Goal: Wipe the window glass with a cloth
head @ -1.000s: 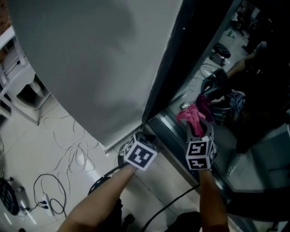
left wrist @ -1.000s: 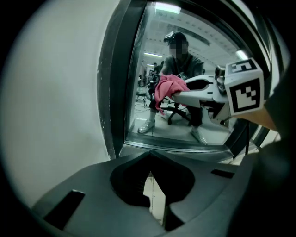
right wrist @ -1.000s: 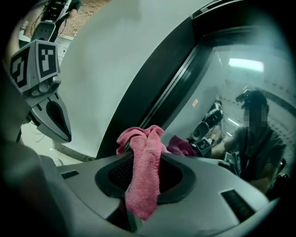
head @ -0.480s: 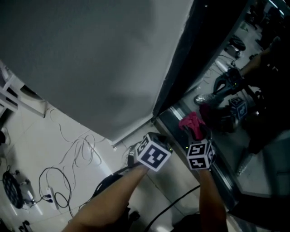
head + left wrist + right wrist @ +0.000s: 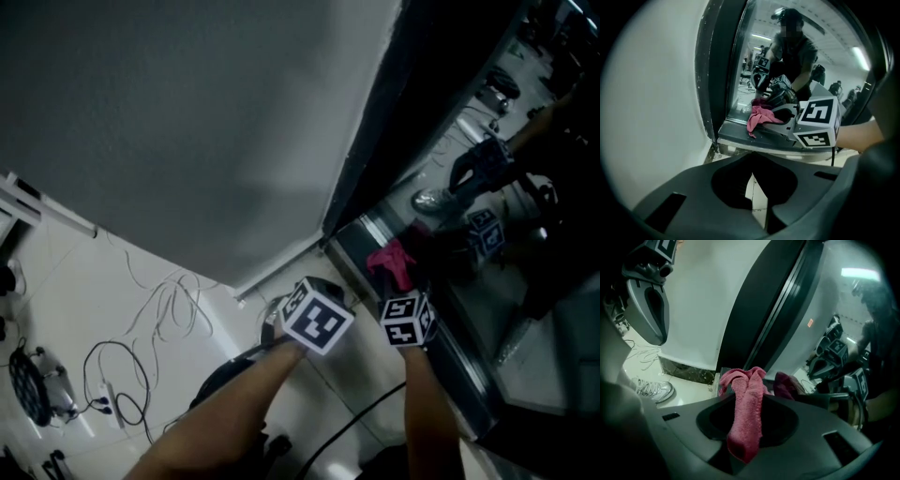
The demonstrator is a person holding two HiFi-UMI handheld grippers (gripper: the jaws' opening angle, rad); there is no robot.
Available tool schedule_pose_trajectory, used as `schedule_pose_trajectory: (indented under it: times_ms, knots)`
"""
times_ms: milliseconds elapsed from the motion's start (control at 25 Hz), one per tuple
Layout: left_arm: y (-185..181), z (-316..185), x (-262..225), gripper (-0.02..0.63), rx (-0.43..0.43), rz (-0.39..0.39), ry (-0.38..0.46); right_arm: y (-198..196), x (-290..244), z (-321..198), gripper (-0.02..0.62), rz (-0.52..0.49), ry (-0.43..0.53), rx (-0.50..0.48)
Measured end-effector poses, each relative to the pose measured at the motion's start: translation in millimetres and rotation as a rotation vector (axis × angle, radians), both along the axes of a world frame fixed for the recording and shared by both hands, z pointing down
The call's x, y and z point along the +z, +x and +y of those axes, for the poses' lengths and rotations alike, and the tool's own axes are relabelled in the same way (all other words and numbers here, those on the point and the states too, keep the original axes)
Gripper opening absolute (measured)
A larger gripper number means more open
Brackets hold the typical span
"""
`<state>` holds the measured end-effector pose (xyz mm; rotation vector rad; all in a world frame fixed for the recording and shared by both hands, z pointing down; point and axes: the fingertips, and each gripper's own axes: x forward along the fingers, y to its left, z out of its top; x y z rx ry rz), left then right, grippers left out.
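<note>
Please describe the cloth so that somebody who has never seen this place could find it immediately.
Find the dark window frame beside the white wall, then follow it down to the grey sill under the window glass. There the right claw is shut on a fuzzy pink cloth, the only brightly coloured, soft thing among grey and black parts.

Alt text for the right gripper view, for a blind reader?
The right gripper is shut on a pink cloth, its free end bunched at the foot of the dark-framed window glass. The left gripper hangs at upper left.
</note>
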<state>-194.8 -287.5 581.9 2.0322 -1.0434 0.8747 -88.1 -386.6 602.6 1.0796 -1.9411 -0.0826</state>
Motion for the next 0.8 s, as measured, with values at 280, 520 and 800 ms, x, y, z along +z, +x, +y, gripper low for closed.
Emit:
schedule_pose_trajectory:
  times_ms: [280,520,800]
  knots:
    - [-1.8,-0.5,0.0,0.005,0.003,-0.001,-0.001,12.5,46.9,7.4,0.118,0.015,-0.117,0.051]
    - [-1.3,-4.1,-0.9,0.005,0.004,0.004,-0.001,10.6,45.2,10.3,0.12,0.016,-0.127,0.043]
    - [-1.7,-24.3,-38.5,0.005,-0.019,0.043,0.142,-11.1,-40.5,27.6,0.12,-0.105,-0.008,0.021]
